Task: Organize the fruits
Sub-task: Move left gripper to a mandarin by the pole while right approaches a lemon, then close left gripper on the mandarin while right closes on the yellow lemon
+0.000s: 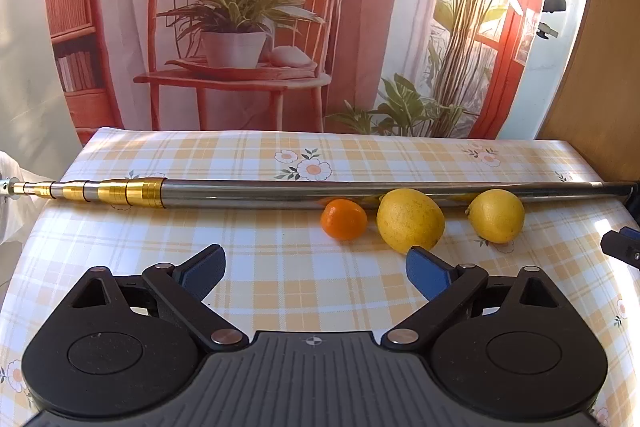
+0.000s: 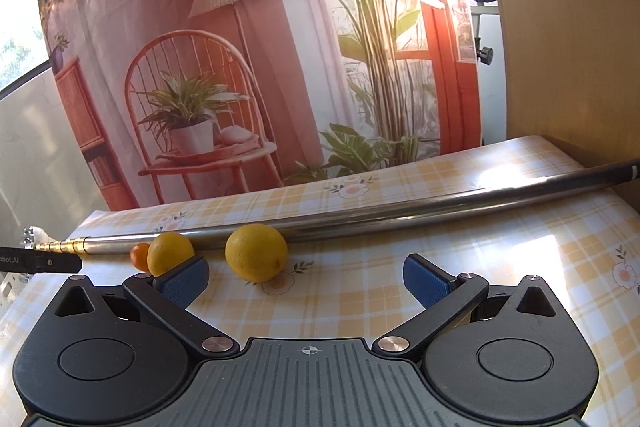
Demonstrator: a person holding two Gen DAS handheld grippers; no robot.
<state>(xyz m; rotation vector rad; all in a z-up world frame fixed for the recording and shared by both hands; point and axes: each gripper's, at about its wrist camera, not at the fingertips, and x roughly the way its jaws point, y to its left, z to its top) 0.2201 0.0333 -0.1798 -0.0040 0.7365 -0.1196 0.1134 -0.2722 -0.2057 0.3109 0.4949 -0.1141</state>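
On the checked tablecloth (image 1: 280, 263), your orange (image 1: 343, 219) and two lemons (image 1: 410, 219) sit against the metal pole (image 1: 320, 189). Your left gripper (image 1: 316, 269) and right gripper (image 2: 306, 277) both gape wide, holding nothing.

Two round yellow lemons (image 2: 256, 253) (image 2: 170, 253) and small orange mandarin (image 2: 140, 255) lined against long telescopic steel pole (image 2: 360, 217) near checked tablecloth's (image 2: 500, 287) far edge.

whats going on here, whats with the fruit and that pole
A person holds a two-finger tool in each hand over a checked tablecloth, about to sort fruit. Both the left tool and the right tool are open and hold nothing. Two lemons and a small orange sit in a row against a metal pole lying across the table. Nothing is grasped yet.
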